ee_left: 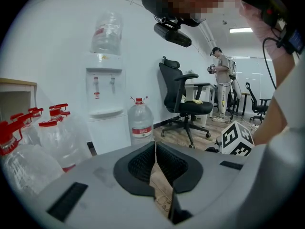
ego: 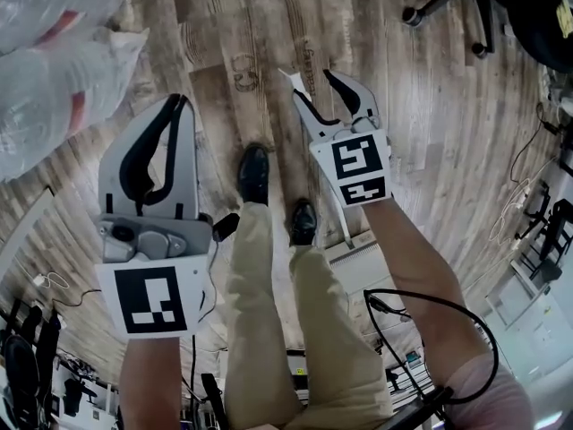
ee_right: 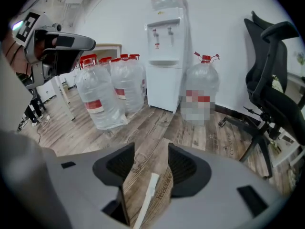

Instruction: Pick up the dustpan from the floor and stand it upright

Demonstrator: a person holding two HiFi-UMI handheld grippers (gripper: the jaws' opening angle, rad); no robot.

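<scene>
Behind the right gripper (ego: 318, 86) at the centre of the head view, most of the dustpan handle (ego: 342, 218) hidden. Lower centre, dustpan (ego: 356, 260) half covered by forearm and trouser leg (ego: 269, 330). In the right gripper view, handle's near end cut off by the bottom edge. Upper left of the head view, water bottles (ego: 54, 79) cropped; upper right, office chair (ego: 501, 7) cropped. Right of centre in the left gripper view, distant person (ee_left: 222, 78), held thing too small to tell.

Two tools, the left tool (ego: 176, 102) and the right tool (ego: 311, 77); one water dispenser (ee_right: 164, 63) with one upturned bottle (ee_left: 106, 32); one lone jug (ee_left: 140, 123) beside it; at least four clustered jugs (ee_right: 97, 99); two black shoes (ego: 253, 173).
</scene>
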